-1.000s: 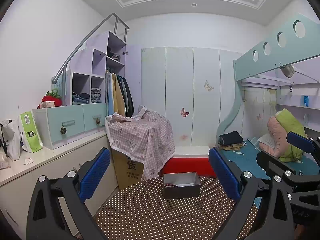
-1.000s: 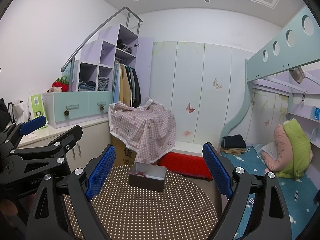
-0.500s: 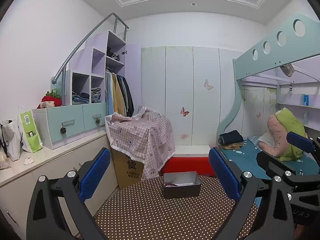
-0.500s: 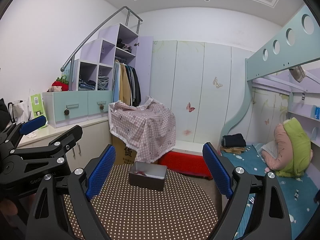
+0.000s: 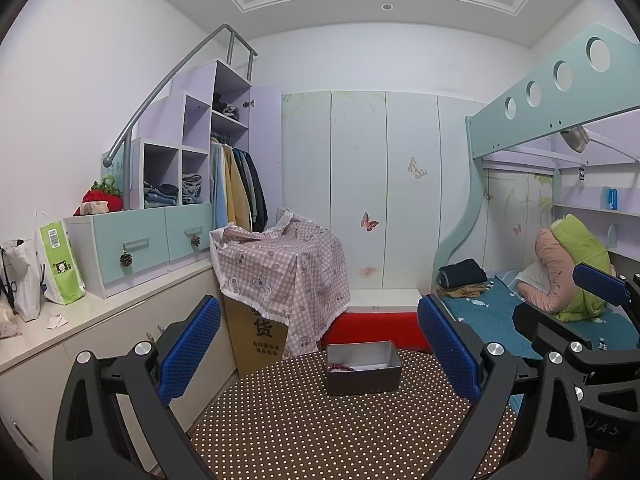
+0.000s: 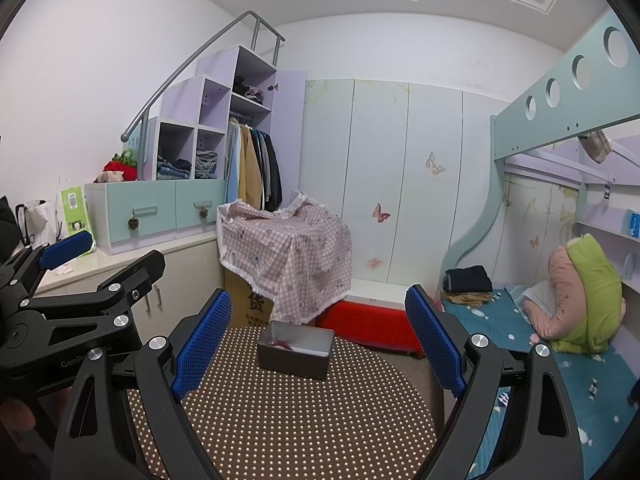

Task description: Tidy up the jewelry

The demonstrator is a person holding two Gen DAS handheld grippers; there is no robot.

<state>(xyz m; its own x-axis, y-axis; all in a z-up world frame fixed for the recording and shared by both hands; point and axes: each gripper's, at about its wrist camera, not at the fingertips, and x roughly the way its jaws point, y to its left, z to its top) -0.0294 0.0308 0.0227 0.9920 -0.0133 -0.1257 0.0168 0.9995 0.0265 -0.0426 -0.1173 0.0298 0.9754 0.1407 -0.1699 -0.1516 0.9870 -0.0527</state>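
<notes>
Both grippers hang level over the near edge of the round, polka-dotted worktop (image 5: 340, 432), side by side and apart from each other. The left gripper (image 5: 320, 348) has its jaws spread wide, the blue pads (image 5: 190, 350) standing well to either side with nothing between them but open air. The right gripper (image 6: 318, 338) is the same — jaws wide, holding nothing and touching nothing. Ahead of both, toward the far side of the worktop, sits a small grey metal box (image 5: 363, 368) with its top open; a string of dark red beads (image 6: 280, 345) lies inside it, at its left end. The box stands well clear of both sets of jaws. Behind the worktop a pink checked cloth (image 5: 280, 268) is draped over a cardboard carton — just beyond the box.
</notes>
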